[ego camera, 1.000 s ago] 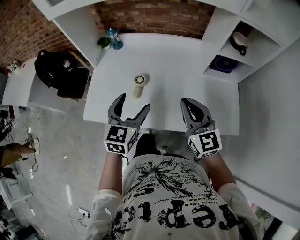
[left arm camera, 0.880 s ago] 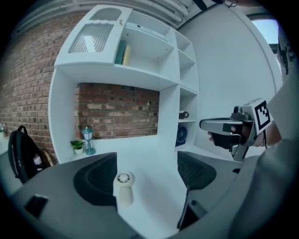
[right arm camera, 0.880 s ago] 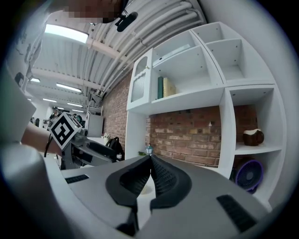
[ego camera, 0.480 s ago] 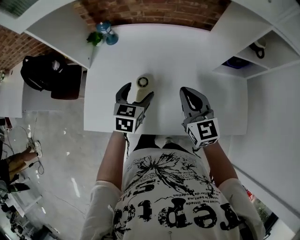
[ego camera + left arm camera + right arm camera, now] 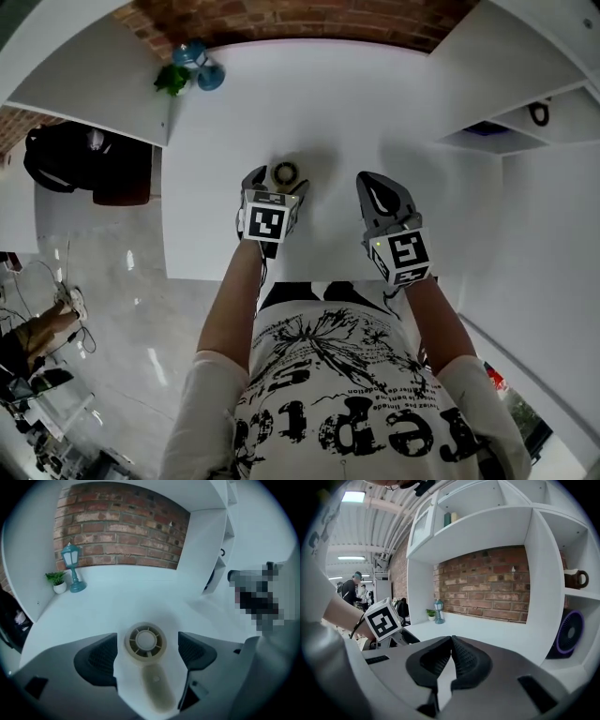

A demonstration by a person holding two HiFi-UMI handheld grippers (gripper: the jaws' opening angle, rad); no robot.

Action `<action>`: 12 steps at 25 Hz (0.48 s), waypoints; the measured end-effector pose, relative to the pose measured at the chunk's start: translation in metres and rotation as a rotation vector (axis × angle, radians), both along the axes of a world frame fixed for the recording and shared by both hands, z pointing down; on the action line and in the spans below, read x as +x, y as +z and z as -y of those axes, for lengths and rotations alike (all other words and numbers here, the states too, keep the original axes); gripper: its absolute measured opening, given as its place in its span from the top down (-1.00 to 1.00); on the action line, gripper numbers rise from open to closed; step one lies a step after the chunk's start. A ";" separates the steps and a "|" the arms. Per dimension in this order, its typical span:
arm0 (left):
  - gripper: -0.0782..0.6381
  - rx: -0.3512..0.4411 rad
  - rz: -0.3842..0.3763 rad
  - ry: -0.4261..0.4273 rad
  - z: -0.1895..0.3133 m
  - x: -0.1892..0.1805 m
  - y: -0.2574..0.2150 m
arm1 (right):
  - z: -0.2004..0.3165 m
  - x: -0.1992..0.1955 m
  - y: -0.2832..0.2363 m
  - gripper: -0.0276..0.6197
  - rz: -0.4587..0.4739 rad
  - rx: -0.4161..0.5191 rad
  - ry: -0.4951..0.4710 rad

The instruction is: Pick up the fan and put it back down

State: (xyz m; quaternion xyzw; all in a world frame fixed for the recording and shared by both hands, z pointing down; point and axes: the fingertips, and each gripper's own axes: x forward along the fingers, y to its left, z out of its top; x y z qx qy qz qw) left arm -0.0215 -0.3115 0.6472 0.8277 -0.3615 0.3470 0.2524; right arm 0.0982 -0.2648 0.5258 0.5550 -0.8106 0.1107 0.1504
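- A small white pot point(image 5: 59, 587) with a green plant in it stands well beyond the left gripper point(image 5: 146, 642), off to its left, just beside a blue lantern point(image 5: 71, 568) at the brick wall.
- In the shelf unit to the right of the right gripper point(image 5: 451, 645), a lower compartment holds a round purple-rimmed device point(image 5: 568, 634). The compartment above it holds a brown jug point(image 5: 574, 579).
- The left gripper is spread wide, one jaw on each side of the fan point(image 5: 146, 642). The fan lies flat on the white worktop point(image 5: 140, 602) with its round head between the pads and its handle pointing back toward the gripper. A thin gap shows at each pad, so nothing is grasped.
- The right gripper is clenched on nothing, its tips meeting, and hangs over the worktop to the right of the left gripper.
- Only the right gripper view shows what is in the shelves, and people far off to the left. From the head view the fan point(image 5: 285, 172) is mostly hidden behind the left gripper's marker cube point(image 5: 269, 221).
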 end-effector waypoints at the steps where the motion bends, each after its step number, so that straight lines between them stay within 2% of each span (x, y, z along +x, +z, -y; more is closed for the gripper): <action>1: -0.30 -0.023 -0.013 -0.008 0.002 0.004 0.005 | 0.003 0.001 0.003 0.87 -0.008 -0.005 0.002; 3: -0.30 -0.062 0.000 -0.023 0.006 0.004 0.015 | 0.009 0.005 0.006 0.87 -0.018 -0.012 0.009; 9: -0.30 -0.104 0.082 -0.040 0.014 0.003 0.040 | 0.013 0.012 0.017 0.87 -0.020 -0.038 0.034; 12: -0.30 -0.093 0.108 -0.050 0.015 0.004 0.048 | 0.011 0.012 0.022 0.87 -0.021 -0.050 0.035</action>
